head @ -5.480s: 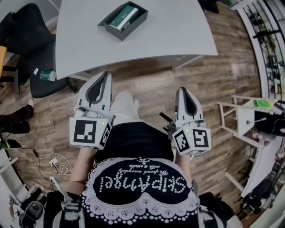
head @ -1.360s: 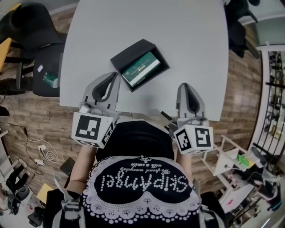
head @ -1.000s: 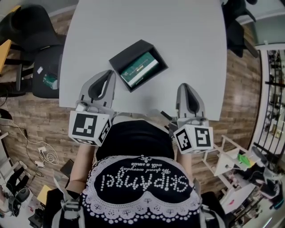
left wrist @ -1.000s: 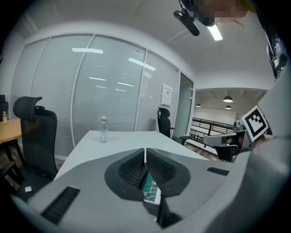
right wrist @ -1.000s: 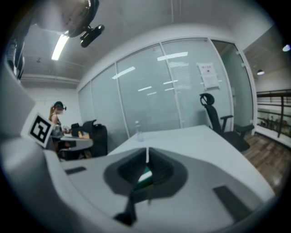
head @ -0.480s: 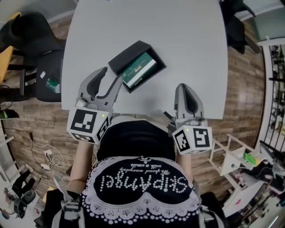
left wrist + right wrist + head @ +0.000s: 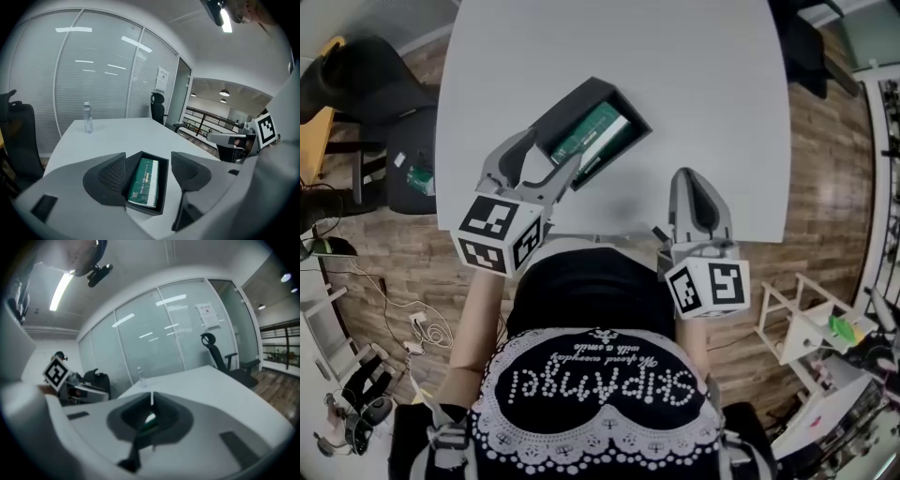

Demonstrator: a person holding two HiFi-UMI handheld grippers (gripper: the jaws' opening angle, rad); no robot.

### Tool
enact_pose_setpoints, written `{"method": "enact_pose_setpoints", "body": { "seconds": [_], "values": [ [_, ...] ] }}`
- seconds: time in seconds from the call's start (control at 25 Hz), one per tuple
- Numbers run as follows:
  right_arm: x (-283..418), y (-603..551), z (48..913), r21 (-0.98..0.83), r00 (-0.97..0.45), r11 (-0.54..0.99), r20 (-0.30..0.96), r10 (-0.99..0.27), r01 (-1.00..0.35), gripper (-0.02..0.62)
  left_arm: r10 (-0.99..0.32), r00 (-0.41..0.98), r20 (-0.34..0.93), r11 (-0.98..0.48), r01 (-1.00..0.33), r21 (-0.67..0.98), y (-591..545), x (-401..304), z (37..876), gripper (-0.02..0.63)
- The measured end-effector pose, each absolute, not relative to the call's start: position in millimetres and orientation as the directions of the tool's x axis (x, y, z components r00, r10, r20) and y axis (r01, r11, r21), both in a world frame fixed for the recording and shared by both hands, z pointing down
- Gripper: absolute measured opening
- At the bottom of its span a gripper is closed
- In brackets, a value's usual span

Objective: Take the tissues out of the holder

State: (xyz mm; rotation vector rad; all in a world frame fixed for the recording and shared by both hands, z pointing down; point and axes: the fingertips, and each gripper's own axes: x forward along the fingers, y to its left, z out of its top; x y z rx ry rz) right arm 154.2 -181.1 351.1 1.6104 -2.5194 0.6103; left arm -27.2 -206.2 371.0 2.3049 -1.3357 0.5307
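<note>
Left gripper: fingers just opened, now spread at the holder's near end, gripping nothing.
Right gripper: fingers pressed together, right of holder.
Tissues: inside holder; grab looks imminent.

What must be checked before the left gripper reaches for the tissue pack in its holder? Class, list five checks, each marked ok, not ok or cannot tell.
1. Left gripper jaws apart: ok; they have just been opening, with holder and pack ahead between them, untouched.
2. Tissue pack lies flat and uncovered in the holder: ok.
3. Holder sits flat on the table: ok.
4. Right gripper shut, apart from the holder: ok.
5. Pack loose enough to lift out: cannot tell.
</note>
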Motion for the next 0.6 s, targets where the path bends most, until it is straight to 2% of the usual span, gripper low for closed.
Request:
{"method": "enact_pose_setpoints", "body": {
  "seconds": [0.6],
  "values": [
    [169.6,-185.9,365.7,-0.320,-0.442,0.350,0.286,-0.850,-0.880,0.035,-0.579,0.434,0.690,-0.519,-0.849,0.099,-226.7,9.3,436.3,0.337]
  ]
}}
